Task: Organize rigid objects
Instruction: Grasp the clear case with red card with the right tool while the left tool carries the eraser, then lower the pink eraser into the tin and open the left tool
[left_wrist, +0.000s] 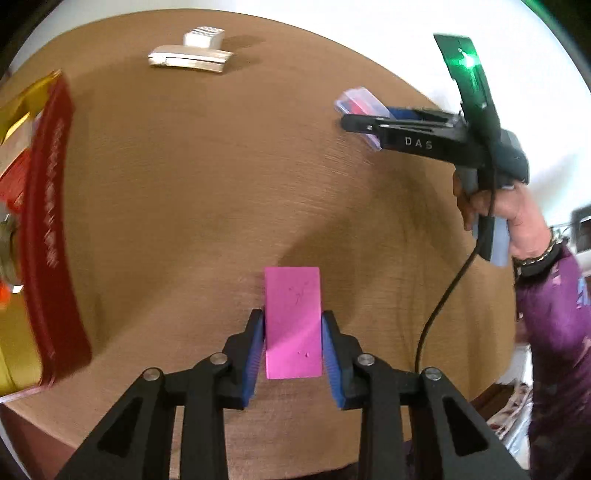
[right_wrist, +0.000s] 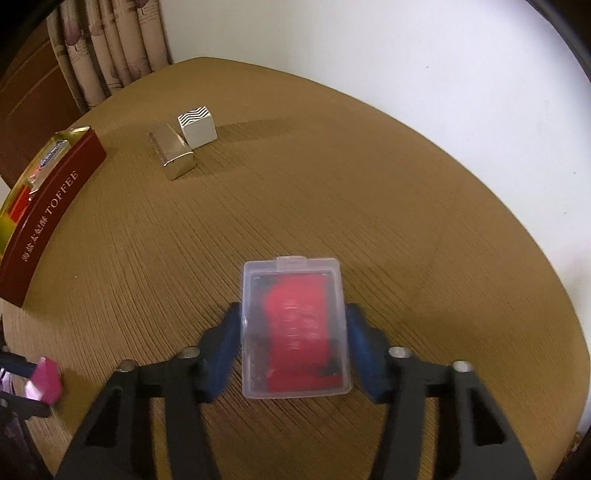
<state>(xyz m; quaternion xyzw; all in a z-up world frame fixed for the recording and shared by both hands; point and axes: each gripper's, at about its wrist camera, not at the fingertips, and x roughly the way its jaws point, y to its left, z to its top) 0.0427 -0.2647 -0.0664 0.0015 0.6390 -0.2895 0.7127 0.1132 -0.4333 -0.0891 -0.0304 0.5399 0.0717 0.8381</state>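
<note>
Two pieces are in your claws at once, and neither has reached the red toffee tin (right_wrist: 55, 206) yet. Your left gripper (left_wrist: 293, 328) is clamped on the pink block (left_wrist: 293, 321): both blue pads press its long sides, and the block runs straight out ahead of the fingers, its long axis in line with the claw and its far end past the fingertips. It looks to sit low over the wooden table (left_wrist: 221, 184); whether it touches the top I cannot tell. Your right gripper (right_wrist: 294, 332) has its pads against the long sides of the clear plastic case (right_wrist: 294, 328) with the red contents. That case also lies lengthwise along the fingers, its latch tab pointing away from you.

As for progress, the tin, off to the left of both claws and well apart from them, already holds several items, so some sorting seems done. Left to do, by my reading: carry these two over, then fetch the silver bar (right_wrist: 171, 155) and the white cube with the wavy black pattern (right_wrist: 197, 127), which sit touching or nearly so, far ahead and to the left of your right claw.
</note>
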